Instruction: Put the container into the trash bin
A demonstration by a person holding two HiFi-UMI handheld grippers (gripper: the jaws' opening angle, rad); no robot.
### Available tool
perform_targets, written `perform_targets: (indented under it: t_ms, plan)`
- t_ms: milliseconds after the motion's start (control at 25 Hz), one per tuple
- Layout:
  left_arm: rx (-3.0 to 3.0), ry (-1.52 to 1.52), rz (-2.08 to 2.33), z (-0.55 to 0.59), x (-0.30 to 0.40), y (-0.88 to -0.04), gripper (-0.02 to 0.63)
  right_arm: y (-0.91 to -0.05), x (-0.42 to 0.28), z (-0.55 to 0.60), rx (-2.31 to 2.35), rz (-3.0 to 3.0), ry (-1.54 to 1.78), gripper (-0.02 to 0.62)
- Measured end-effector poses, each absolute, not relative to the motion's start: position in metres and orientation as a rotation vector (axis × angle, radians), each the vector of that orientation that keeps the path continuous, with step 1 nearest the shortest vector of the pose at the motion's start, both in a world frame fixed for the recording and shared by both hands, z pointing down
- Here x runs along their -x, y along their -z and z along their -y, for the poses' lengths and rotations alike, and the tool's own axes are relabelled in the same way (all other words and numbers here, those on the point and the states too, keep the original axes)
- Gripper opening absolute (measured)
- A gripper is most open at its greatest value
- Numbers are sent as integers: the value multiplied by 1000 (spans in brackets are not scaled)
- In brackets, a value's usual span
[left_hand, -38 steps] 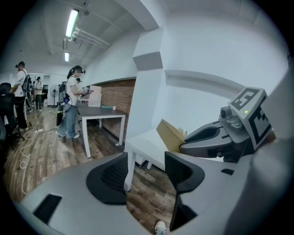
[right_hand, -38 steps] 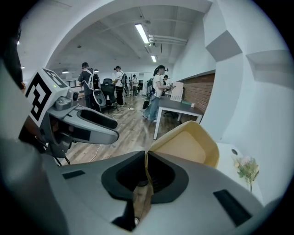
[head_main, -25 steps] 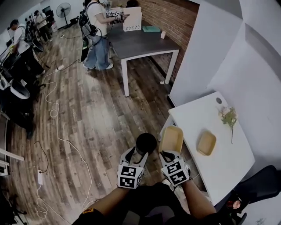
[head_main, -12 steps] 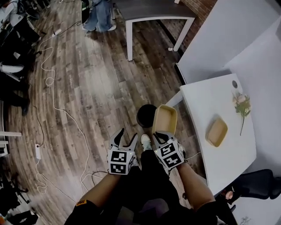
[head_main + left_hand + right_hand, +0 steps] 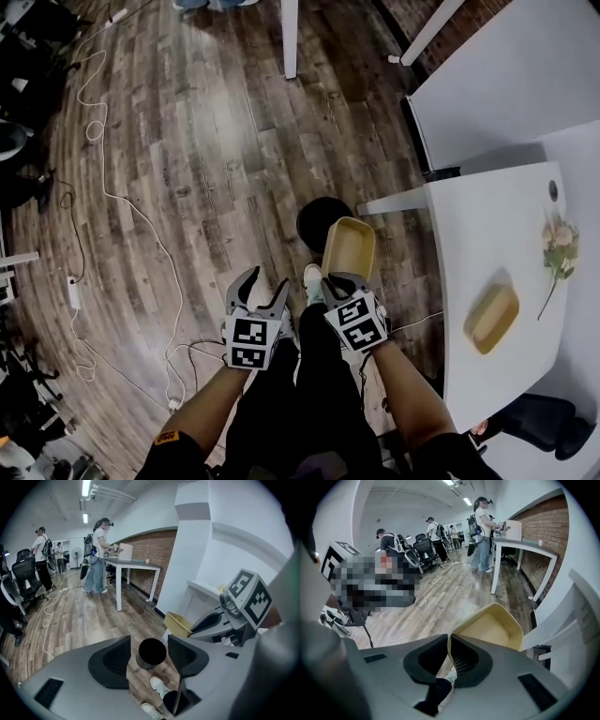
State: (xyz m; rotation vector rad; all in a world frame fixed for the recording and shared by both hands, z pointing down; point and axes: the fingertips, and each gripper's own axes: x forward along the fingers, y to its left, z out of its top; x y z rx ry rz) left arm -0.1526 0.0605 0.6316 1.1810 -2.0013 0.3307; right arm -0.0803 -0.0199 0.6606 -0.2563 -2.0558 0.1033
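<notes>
A shallow yellow container (image 5: 349,247) hangs over the wooden floor, and my right gripper (image 5: 343,279) is shut on its near rim. In the right gripper view the thin rim (image 5: 449,641) is pinched between the two pads, and the container (image 5: 492,627) opens away from me. The round black trash bin (image 5: 321,218) stands on the floor just beyond the container, which partly hides it. My left gripper (image 5: 255,289) hangs to the left, open and holding nothing. In the left gripper view the bin (image 5: 151,652) shows through the gap between the jaws, and the container (image 5: 177,623) is to the right.
A white table (image 5: 469,234) stands at the right with a second yellow container (image 5: 492,319) and a flower sprig (image 5: 560,251) on it. White cables (image 5: 98,192) trail over the floor at the left. My shoe (image 5: 312,278) is beside the bin. Several people stand by a far table (image 5: 133,564).
Both grippers have sunk towards the floor, and the container went down with the right one. The head view has tilted down, so the bin and the white table now sit higher and nearer.
</notes>
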Motion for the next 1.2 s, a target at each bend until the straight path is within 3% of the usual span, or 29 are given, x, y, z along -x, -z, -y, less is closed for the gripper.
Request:
perform_targets:
  t_ms: [640,1200]
  plan:
    - [-1038,-364,1871,-34,179,-820,250,-866,121,51,308,1934,-189,39]
    - [-970,-375,1780,-24,186,-883,250,-966,143,86,292,1800,-272,60]
